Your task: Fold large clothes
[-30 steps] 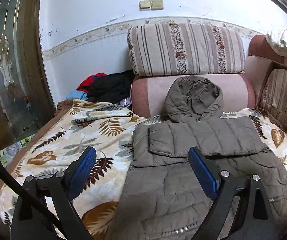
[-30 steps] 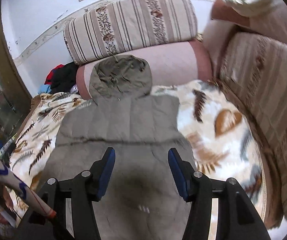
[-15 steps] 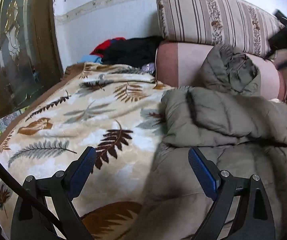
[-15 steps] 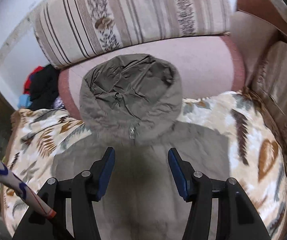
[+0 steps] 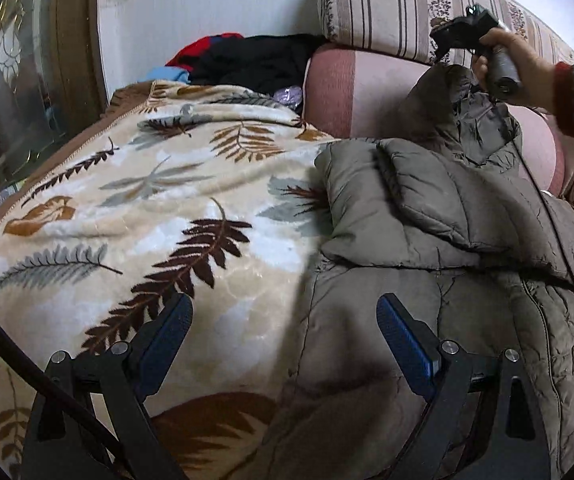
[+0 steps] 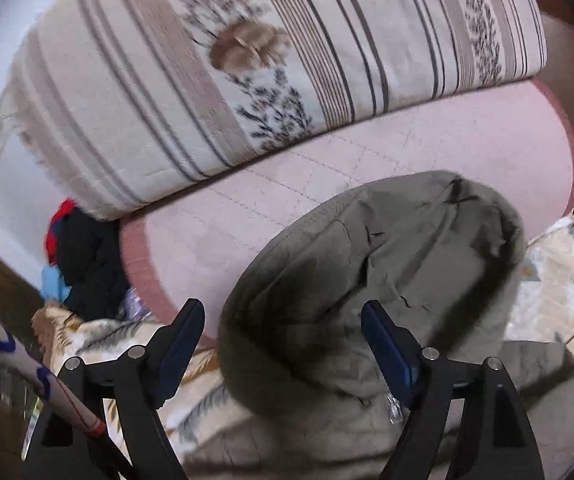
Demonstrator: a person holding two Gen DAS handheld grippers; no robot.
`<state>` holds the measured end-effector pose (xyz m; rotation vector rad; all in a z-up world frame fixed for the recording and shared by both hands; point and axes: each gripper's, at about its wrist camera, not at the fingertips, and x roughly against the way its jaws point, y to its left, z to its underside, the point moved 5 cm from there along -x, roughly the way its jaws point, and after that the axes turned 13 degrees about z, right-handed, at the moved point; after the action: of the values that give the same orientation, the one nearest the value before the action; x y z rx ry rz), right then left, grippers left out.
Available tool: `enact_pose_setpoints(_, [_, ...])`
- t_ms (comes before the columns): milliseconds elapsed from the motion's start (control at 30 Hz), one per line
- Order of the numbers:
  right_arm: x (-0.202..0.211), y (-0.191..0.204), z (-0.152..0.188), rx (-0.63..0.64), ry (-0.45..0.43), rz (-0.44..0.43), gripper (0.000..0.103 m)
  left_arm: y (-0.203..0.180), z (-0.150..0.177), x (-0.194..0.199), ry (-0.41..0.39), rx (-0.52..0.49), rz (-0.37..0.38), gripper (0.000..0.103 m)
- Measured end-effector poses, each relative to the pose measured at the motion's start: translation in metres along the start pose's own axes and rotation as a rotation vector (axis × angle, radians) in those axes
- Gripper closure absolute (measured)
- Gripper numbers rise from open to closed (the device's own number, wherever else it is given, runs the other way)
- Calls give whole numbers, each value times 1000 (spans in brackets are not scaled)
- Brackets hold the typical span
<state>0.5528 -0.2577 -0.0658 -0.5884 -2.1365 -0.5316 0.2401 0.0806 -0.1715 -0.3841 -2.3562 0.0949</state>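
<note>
Only the left wrist view shows the whole olive jacket point(image 5: 467, 248) lying on the leaf blanket point(image 5: 147, 208), a sleeve folded across it, and the person's hand point(image 5: 515, 68) carrying the right gripper point(image 5: 453, 32) above the hood. The right wrist view shows only the hood point(image 6: 367, 264) against the pink bolster point(image 6: 407, 152). The left gripper point(image 5: 283, 340) stands released over the jacket's left edge; the right gripper's jaws have just been opening, the hood beyond them, ungripped.

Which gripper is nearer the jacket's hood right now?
Right. The right gripper hovers open just over the hood, its jaws having just opened wider. The left gripper is open, down at the jacket's lower left edge.
</note>
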Motion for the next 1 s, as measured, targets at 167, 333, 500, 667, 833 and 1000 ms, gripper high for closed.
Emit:
enact_pose_setpoints(167, [-23, -1, 4, -8, 66, -33, 94, -2, 2, -6, 24, -3, 9, 10])
enact_pose_setpoints(333, [25, -5, 22, 128, -25, 4, 97, -6, -2, 5, -17, -18, 0, 10])
enact_pose_setpoints(500, [101, -25, 57, 216, -78, -12, 98, -8, -7, 19, -64, -37, -6, 10])
enact_pose_setpoints(667, [174, -48, 124, 296, -80, -47, 98, -6, -7, 25, -64, -28, 5, 10])
enact_pose_setpoints(833, [207, -77, 207, 331, -19, -88, 99, 2, -6, 30, -68, 4, 3, 10])
enact_pose_setpoints(1000, [156, -106, 278, 275, 147, -62, 99, 7, -4, 30, -68, 21, 2, 10])
